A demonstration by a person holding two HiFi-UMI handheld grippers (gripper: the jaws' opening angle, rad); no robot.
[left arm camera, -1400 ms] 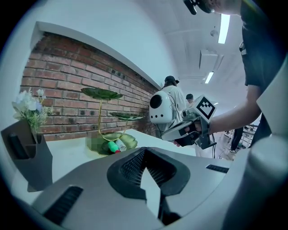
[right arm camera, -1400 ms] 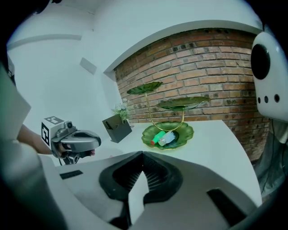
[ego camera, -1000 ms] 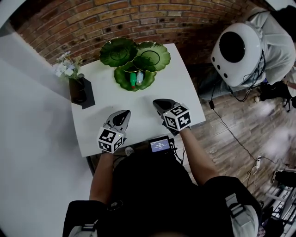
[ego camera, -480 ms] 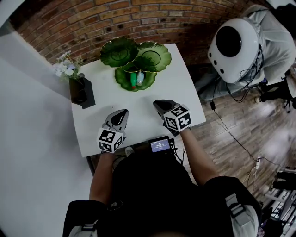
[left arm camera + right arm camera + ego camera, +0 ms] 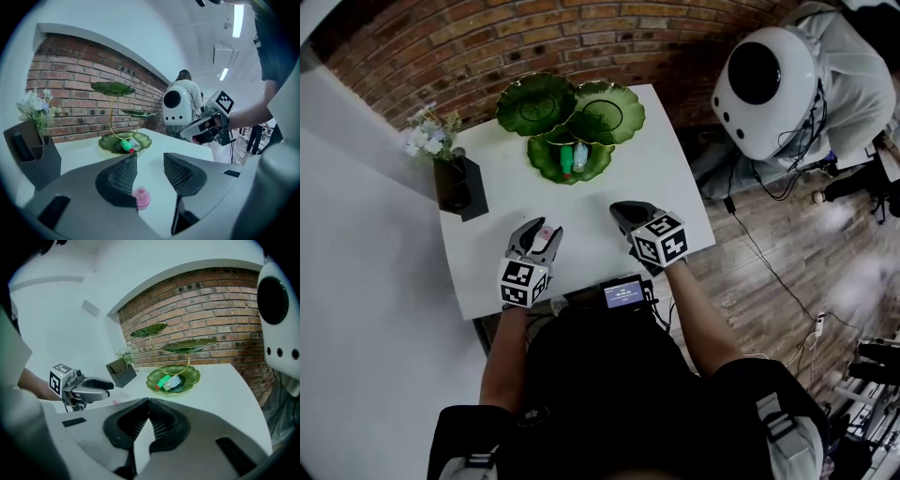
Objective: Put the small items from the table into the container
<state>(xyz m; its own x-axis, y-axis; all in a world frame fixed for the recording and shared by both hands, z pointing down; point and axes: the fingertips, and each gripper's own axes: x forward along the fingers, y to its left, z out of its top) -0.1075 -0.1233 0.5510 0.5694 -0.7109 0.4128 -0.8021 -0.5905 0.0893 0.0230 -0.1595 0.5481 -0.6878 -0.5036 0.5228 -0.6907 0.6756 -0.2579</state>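
A small pink cap-like item lies on the white table between my left gripper's fingers, close to the left one. My left gripper is opening, its pads off the item. My right gripper rests shut and empty over the table's near right part. The container is a green leaf-shaped tiered dish stand; its bottom dish holds a green tube and a small clear bottle.
A black holder with pale flowers stands at the table's left edge. A small screen device sits at the near edge. A person in a light jacket is at the upper right, over wooden floor with cables. Brick wall behind.
My left gripper's jaws, shut before, now stand apart, and the pink item shows on the table between them. The left gripper sank slightly. The right gripper kept still.
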